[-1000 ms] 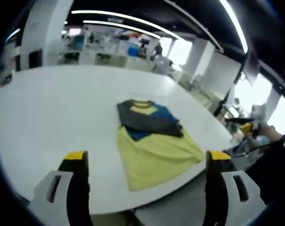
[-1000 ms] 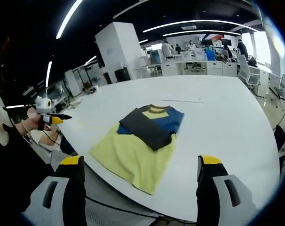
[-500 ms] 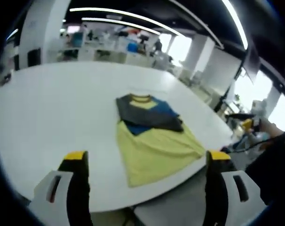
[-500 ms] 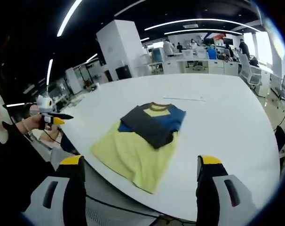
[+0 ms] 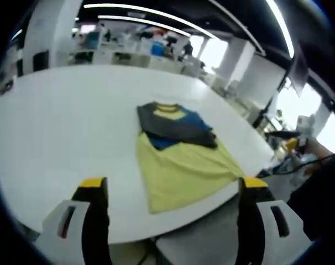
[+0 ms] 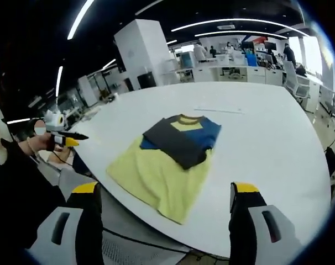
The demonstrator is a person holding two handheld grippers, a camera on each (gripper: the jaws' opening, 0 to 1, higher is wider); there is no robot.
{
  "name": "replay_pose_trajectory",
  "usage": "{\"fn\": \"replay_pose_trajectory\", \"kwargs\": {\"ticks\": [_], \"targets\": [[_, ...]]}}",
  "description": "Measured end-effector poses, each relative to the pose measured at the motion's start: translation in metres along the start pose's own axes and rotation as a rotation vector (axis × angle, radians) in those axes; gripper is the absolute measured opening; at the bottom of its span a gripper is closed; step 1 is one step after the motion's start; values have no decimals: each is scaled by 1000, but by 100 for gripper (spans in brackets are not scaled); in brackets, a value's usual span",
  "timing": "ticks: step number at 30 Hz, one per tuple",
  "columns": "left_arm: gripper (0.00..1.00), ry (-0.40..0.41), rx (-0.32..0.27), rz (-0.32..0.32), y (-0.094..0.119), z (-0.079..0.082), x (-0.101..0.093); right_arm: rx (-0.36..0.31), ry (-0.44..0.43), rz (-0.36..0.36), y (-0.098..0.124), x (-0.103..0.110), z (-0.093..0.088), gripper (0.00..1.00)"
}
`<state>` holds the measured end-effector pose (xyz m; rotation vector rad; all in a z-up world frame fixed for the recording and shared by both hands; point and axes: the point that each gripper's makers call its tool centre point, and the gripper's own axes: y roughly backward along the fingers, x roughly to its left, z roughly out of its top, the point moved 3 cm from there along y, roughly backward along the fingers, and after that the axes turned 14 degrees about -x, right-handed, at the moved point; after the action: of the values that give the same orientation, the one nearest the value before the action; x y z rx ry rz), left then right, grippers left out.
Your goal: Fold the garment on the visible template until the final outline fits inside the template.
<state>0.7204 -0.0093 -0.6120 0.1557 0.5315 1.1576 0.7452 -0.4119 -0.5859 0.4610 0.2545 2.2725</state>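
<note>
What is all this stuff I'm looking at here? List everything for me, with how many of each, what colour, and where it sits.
table: one, white, large, with a rounded edge towards the person.
garment: one, a shirt; pale yellow lower part, dark grey and blue folded top with a yellow collar; lying flat near the table's near edge.
thin strip: one, pale, on the table beyond the garment; too small to identify.
desks and chairs: several, mostly white, far behind the table in an open office.
ceiling lights: several long white strips overhead.
left gripper: one, grey jaws with yellow tips, open, held short of the table.
right gripper: one, same colours, open, also short of the table.
</note>
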Motion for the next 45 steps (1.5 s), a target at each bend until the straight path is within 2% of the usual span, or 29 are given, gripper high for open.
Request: {"fn": "replay_pose_trajectory", "kwargs": {"ticks": [5, 13, 19, 24, 25, 27, 30, 45], "targets": [[79, -4, 34, 5, -3, -16, 0, -2, -20, 12, -6, -1, -9, 89], [72, -1, 87, -14, -15, -45, -1, 20, -31, 25, -17, -2, -24, 83], [63, 26, 99, -18, -24, -57, 1, 47, -57, 38, -25, -3, -41, 80], [56, 11, 131, -12, -32, -69, 6, 81, -61, 41, -31, -6, -62, 76], [55, 11, 136, -12, -32, -71, 6, 92, -65, 41, -32, -7, -67, 76], [53, 10, 141, -14, -34, -74, 7, 156, -50, 44, -32, -8, -83, 75], [51, 9, 151, -18, -36, -78, 8, 178, -47, 45, -36, -8, -94, 71], [42, 26, 200, -2, -47, -101, 25, 235, -89, 7, -53, -27, -121, 53]]}}
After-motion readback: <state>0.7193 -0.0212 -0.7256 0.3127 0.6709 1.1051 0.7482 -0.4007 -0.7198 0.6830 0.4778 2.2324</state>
